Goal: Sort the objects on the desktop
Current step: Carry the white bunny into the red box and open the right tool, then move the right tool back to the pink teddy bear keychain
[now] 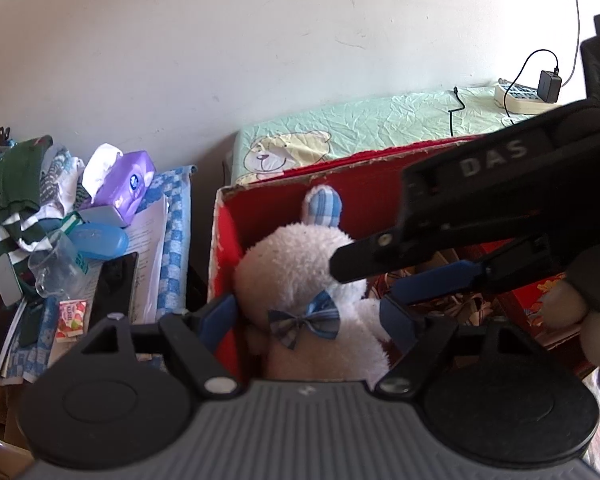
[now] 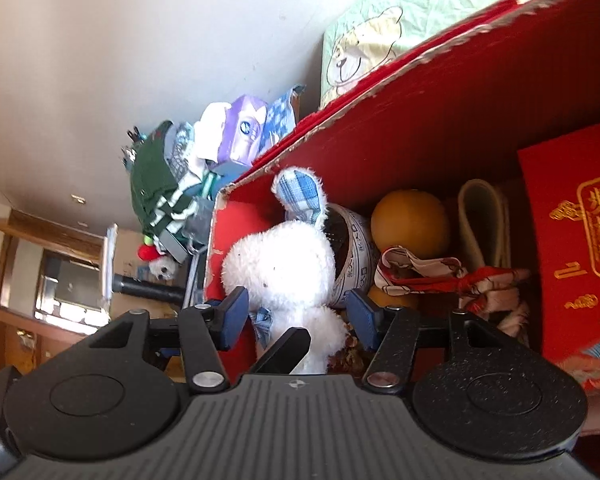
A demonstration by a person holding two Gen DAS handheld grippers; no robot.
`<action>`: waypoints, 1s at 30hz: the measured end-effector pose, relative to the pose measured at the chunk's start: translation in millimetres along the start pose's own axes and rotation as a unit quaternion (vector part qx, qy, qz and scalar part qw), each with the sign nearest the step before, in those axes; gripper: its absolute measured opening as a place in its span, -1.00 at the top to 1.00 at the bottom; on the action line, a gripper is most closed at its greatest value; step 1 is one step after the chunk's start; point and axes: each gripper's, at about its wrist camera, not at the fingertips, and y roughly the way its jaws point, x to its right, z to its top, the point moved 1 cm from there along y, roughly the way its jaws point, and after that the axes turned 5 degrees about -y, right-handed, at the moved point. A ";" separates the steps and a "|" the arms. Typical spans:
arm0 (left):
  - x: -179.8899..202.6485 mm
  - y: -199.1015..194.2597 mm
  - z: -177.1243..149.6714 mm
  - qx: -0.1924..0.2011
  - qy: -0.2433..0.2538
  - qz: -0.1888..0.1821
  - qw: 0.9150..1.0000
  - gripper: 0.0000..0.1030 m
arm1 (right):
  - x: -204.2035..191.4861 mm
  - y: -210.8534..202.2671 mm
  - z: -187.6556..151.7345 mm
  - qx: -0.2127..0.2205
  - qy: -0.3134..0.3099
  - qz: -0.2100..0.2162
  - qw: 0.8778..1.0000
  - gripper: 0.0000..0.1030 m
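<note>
Two grippers: both reach into the red box (image 1: 228, 240) at its near left corner, one on each side of the white plush toy (image 1: 300, 272)
Toy position: stands in the box's left end, against the left wall; checked blue ear (image 1: 323, 204) up, blue bow (image 1: 305, 320) facing the left wrist camera; in the right wrist view it leans beside a patterned bowl (image 2: 354, 248), with an orange ball (image 2: 410, 224) further right
Long axis: roughly upright in the box, ear at the top and body low; it runs along the left gripper's fingers rather than across them
Left gripper (image 1: 312, 320): jaws spread wide; blue pads flank the toy's lower body at bow height; whether the pads touch the fur I cannot tell; no firm grasp shows
Right gripper (image 2: 296, 316): jaws also spread wide; the toy's body lies between the pads, nearer the left pad; contact unclear; it comes in from the right, its body crossing the left wrist view above the toy
Nearer hand: judged about equal; both sit right at the toy
Key relation: the toy lies straight ahead between each pair of fingers; closing or backing off is the likely next choice
</note>
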 end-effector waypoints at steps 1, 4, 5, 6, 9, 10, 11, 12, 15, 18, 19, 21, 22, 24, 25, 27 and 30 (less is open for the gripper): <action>0.8 -0.5 -0.3 0.000 0.001 0.002 1.000 -0.60 | 1.2 -2.2 -1.2 0.004 0.000 -0.002 1.000 -0.12; 1.9 -5.8 -1.0 0.006 0.002 0.004 1.000 -0.62 | -4.6 -9.6 -5.5 0.019 -0.007 -0.004 1.000 -0.09; 1.5 -8.2 -0.9 0.010 0.002 0.003 1.000 -0.64 | -5.8 -12.8 -7.7 0.025 -0.010 -0.003 1.000 -0.06; 0.7 -10.8 -1.1 0.013 0.001 0.003 1.000 -0.65 | -6.7 -16.6 -10.1 0.030 -0.014 -0.002 0.999 -0.05; 0.2 -19.2 -1.0 0.024 -0.003 0.000 1.000 -0.69 | -11.0 -28.4 -17.6 0.048 -0.038 -0.005 0.998 -0.03; 0.2 -22.1 -0.6 0.027 -0.006 -0.003 1.000 -0.69 | -11.9 -33.1 -20.4 0.055 -0.047 -0.006 0.997 -0.02; 0.4 -25.0 -0.1 0.029 -0.011 -0.009 0.999 -0.69 | -12.4 -38.1 -23.2 0.062 -0.055 -0.005 0.997 0.00; 1.1 -28.0 0.3 0.031 -0.017 -0.016 0.999 -0.68 | -13.1 -42.4 -26.1 0.071 -0.060 -0.002 0.996 0.01; 6.5 -34.6 3.3 0.034 -0.032 -0.040 0.998 -0.68 | -11.9 -59.6 -35.2 0.102 -0.069 0.009 0.992 0.05; 18.2 -40.0 8.7 0.037 -0.042 -0.069 0.996 -0.72 | -8.0 -82.1 -42.3 0.136 -0.076 0.006 0.988 0.06; 23.8 -42.2 10.6 0.039 -0.044 -0.078 0.995 -0.75 | -5.8 -90.0 -43.7 0.146 -0.078 0.005 0.986 0.07; 39.7 -47.6 13.9 0.045 -0.043 -0.096 0.993 -0.79 | 2.0 -107.5 -47.5 0.167 -0.078 0.002 0.983 0.08; 47.5 -49.7 15.8 0.046 -0.041 -0.103 0.993 -0.80 | 6.5 -116.5 -49.1 0.176 -0.076 0.000 0.981 0.08; 66.8 -52.6 19.7 0.045 -0.033 -0.113 0.992 -0.82 | 16.1 -134.2 -51.7 0.191 -0.071 -0.003 0.979 0.08; 76.9 -54.6 21.0 0.045 -0.030 -0.118 0.992 -0.82 | 21.4 -142.7 -52.3 0.197 -0.068 -0.003 0.978 0.08; 98.0 -58.0 24.2 0.045 -0.025 -0.123 0.991 -0.82 | 32.7 -161.3 -52.9 0.207 -0.061 0.000 0.976 0.08; 130.2 -63.1 30.1 0.044 -0.018 -0.134 0.990 -0.82 | 51.5 -187.4 -53.2 0.216 -0.050 0.004 0.975 0.08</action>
